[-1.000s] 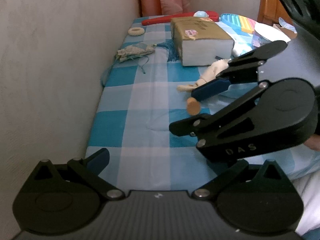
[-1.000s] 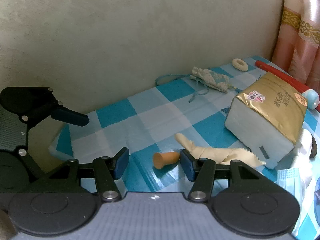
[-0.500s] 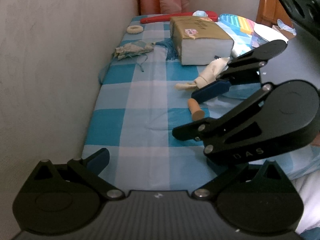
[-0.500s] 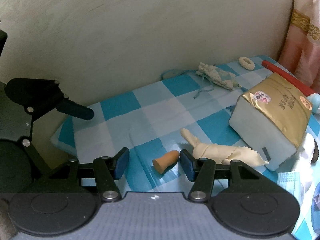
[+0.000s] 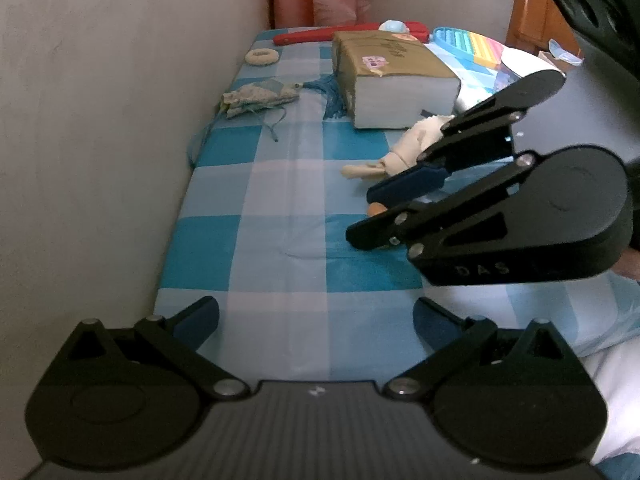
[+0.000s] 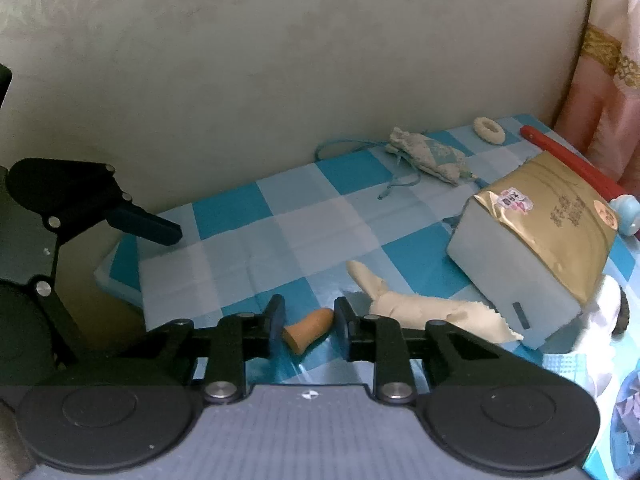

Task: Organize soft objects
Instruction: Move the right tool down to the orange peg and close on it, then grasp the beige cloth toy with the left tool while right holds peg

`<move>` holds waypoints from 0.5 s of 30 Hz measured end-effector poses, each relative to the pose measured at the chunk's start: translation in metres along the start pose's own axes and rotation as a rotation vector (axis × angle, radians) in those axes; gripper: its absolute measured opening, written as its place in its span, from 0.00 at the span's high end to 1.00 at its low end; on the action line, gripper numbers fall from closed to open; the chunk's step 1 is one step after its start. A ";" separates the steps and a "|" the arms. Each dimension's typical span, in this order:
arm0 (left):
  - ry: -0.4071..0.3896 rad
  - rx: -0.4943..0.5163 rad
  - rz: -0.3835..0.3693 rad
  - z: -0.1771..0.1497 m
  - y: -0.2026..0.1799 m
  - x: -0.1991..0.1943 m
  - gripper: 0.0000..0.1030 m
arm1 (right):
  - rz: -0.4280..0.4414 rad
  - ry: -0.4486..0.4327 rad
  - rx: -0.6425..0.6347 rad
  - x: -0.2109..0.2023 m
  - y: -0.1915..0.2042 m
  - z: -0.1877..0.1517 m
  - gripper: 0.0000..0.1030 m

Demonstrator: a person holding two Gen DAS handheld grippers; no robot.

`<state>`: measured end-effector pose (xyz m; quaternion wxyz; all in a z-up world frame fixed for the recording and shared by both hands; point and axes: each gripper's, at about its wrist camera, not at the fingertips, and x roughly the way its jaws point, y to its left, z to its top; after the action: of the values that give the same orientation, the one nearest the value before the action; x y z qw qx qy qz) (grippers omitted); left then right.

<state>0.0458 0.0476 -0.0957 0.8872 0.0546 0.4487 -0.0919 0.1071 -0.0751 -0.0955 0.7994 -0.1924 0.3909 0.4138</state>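
Two low wrist views, shared checked cloth [image 5: 280, 200].

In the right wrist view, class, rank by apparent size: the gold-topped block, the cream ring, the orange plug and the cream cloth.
1. Gold-topped block
2. Cream cloth
3. and 4. Orange plug and cream ring look alike; the plug is nearer, so no ranking.

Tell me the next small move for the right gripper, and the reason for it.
Probably finish the squeeze, then lift. The right gripper is closing with the orange earplug between its fingers, lying on the checkered cloth; whether the pads already press it is unclear.
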 end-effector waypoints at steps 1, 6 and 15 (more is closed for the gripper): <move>0.000 0.001 0.000 0.000 0.000 0.000 0.01 | 0.000 -0.003 0.004 0.000 0.000 -0.001 0.70; 0.001 0.003 0.002 0.000 0.000 0.000 0.01 | -0.008 -0.016 0.023 -0.005 -0.001 -0.001 0.71; -0.018 0.026 0.026 0.002 -0.005 -0.002 0.01 | -0.034 -0.062 0.057 -0.036 -0.001 -0.006 0.71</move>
<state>0.0446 0.0431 -0.0929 0.8916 0.0711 0.4387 -0.0866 0.0930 -0.0980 -0.0714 0.8231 -0.1637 0.3743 0.3945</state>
